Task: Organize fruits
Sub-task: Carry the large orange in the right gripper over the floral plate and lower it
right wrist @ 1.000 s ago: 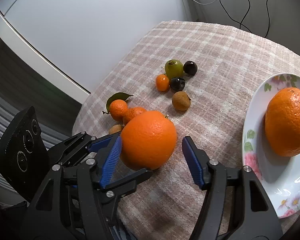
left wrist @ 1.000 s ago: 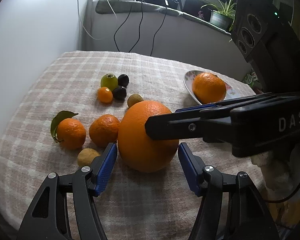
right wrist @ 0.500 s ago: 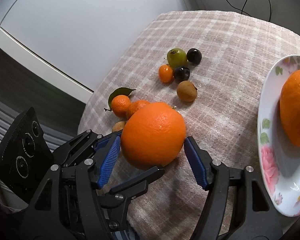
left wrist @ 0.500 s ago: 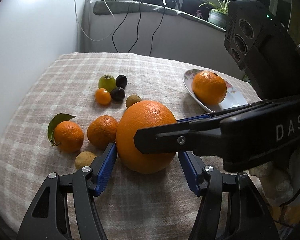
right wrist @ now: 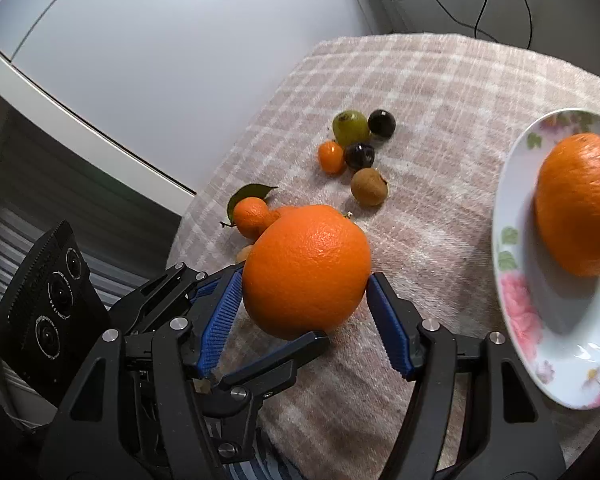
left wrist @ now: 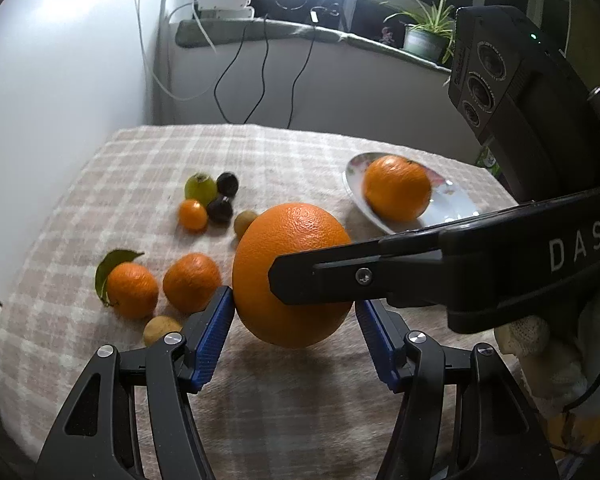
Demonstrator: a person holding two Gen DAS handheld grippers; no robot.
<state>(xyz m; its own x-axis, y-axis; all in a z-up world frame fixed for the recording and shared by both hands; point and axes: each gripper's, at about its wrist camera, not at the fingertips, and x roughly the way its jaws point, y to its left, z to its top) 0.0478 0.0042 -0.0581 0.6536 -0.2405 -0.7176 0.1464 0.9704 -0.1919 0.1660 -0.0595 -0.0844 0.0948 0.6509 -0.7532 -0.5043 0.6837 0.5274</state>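
A big orange point(left wrist: 292, 276) is held just above the checked tablecloth point(left wrist: 148, 168). My right gripper point(right wrist: 306, 308) is shut on it, blue pads on both sides. My left gripper point(left wrist: 294, 332) is open around the same orange, its left pad close to the peel, its right pad apart from it. A second orange point(left wrist: 396, 194) lies on the floral plate point(right wrist: 516, 300) to the right. Two mandarins point(left wrist: 160, 284), two small brown fruits, a green fruit point(left wrist: 200, 188), a tiny orange one point(left wrist: 193, 216) and two dark ones point(left wrist: 220, 210) lie on the cloth.
A white wall point(left wrist: 60, 80) borders the table on the left. A ledge with cables point(left wrist: 260, 64), a lamp and a potted plant point(left wrist: 424, 32) runs behind. The table edge drops off near my left gripper in the right wrist view point(right wrist: 188, 216).
My right gripper closed on the big orange and lifted it slightly off the cloth. My left gripper stayed open around it.
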